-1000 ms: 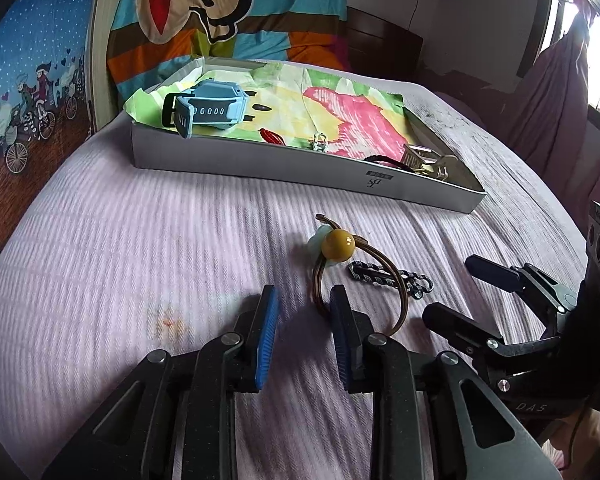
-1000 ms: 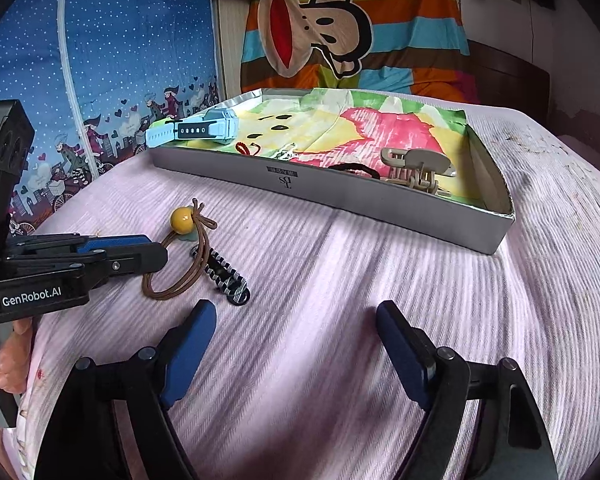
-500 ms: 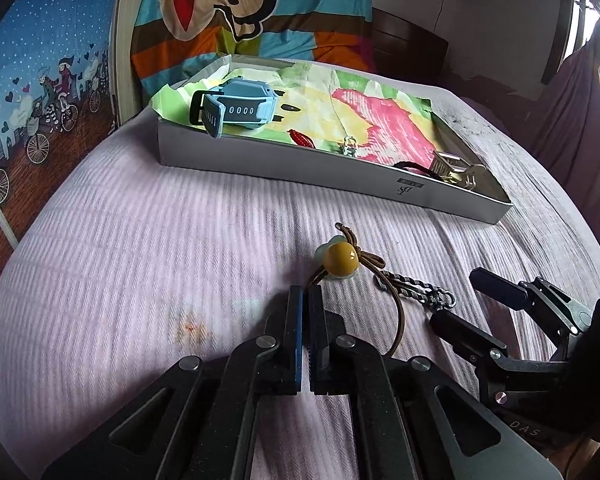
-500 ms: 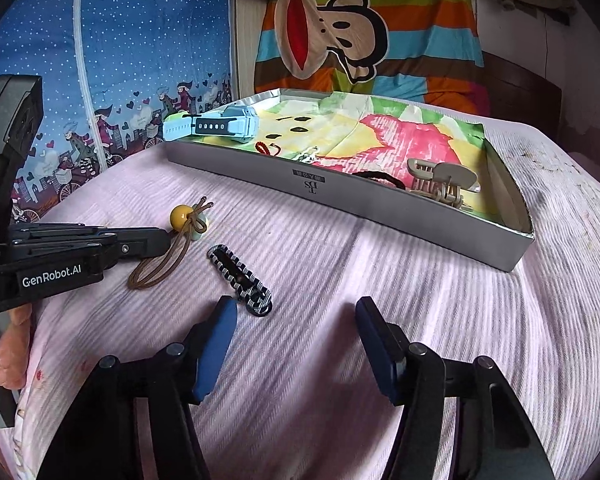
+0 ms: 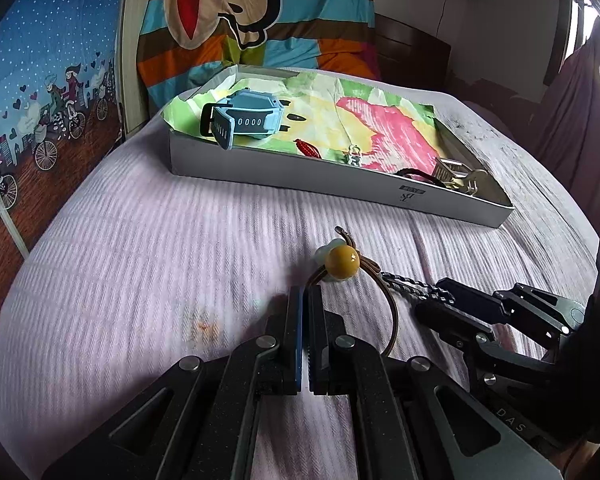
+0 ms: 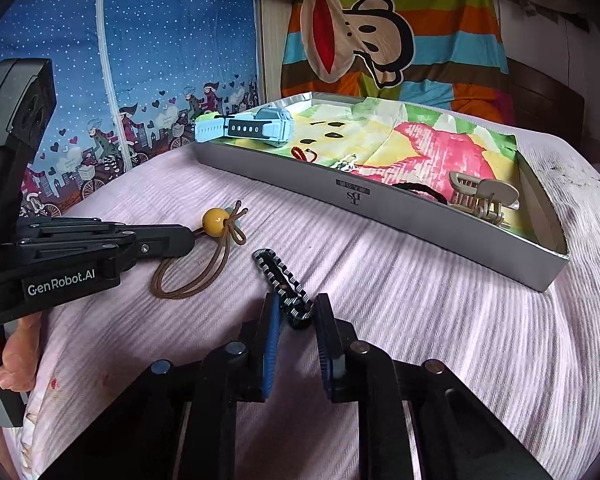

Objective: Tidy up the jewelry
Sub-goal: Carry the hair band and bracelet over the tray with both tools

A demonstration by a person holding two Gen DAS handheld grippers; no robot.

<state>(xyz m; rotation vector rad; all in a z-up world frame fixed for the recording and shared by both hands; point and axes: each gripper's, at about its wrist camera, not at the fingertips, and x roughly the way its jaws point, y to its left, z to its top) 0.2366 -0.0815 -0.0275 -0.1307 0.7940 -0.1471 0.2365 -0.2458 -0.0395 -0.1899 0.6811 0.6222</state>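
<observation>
Pink ribbed bedspread fills both views, and the grey tray sits upper right of the right wrist view. A second ago both our tools were spread. Now the left gripper is pressed together on the brown cord bracelet, and the right gripper is closing around the black-and-white braided bracelet, low centre; both seem ready for the tray.
</observation>
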